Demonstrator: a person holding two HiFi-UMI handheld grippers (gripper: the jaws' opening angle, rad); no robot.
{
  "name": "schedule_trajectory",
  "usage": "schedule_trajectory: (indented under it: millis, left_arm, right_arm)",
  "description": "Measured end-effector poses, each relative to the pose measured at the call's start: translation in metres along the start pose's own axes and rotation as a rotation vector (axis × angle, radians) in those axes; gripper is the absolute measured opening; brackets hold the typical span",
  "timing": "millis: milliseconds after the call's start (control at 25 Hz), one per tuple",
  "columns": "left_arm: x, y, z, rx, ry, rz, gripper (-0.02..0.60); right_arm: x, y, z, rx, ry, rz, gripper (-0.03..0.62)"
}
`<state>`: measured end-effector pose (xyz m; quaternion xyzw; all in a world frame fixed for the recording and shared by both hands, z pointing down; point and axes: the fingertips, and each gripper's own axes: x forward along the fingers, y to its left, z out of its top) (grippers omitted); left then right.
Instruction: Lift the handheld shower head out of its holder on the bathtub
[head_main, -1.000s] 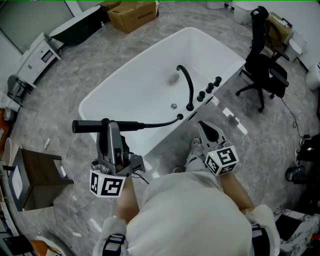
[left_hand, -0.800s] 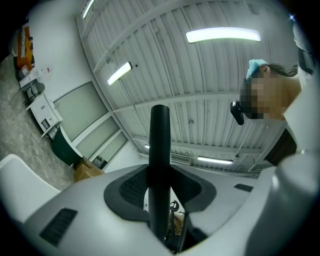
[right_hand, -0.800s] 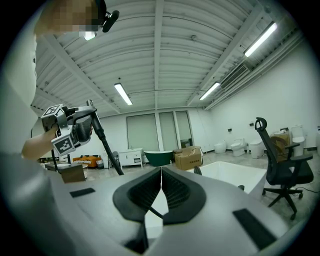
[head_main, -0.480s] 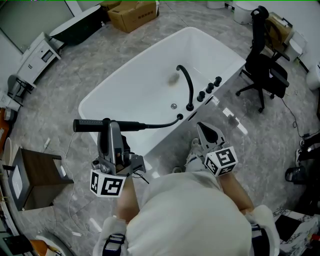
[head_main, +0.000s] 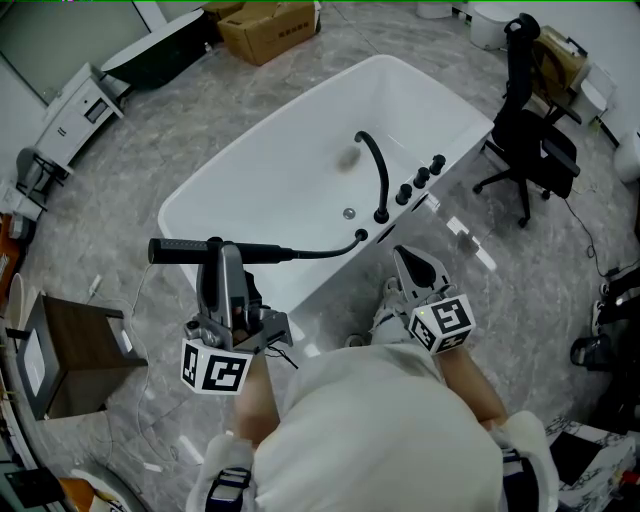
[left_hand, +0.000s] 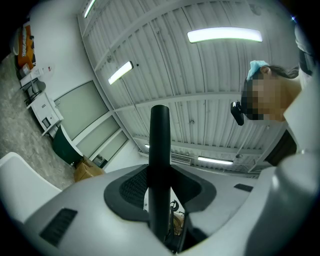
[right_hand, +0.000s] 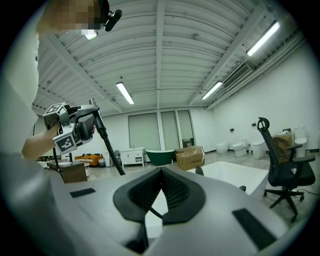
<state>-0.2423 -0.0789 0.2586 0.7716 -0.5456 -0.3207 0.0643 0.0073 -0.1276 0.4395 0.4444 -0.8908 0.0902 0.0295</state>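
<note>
The black handheld shower head (head_main: 180, 249) lies level in the air in front of the white bathtub (head_main: 250, 180), out of its holder. My left gripper (head_main: 219, 256) is shut on its handle, and the black bar (left_hand: 160, 150) stands between the pads. The black hose (head_main: 325, 250) runs from the handle to the tub rim by the curved black spout (head_main: 378, 170). My right gripper (head_main: 408, 258) hovers just in front of that rim, shut with nothing in it (right_hand: 160, 172). From the right gripper view, the left gripper (right_hand: 75, 125) shows holding the handle (right_hand: 107, 145).
Three black knobs (head_main: 421, 176) sit on the tub rim beside the spout. A black office chair (head_main: 530, 120) stands at the right. A wooden side table (head_main: 70, 360) is at the left, a cardboard box (head_main: 265, 28) beyond the tub. The floor is grey marble.
</note>
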Motion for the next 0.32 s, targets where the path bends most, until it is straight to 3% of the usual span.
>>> schedule_trajectory:
  millis: [320]
  left_arm:
    - [-0.0004, 0.0022, -0.0005, -0.007, 0.0, 0.004, 0.143]
  right_arm:
    - [0.0027, 0.0026, 0.0006, 0.001, 0.001, 0.004, 0.02]
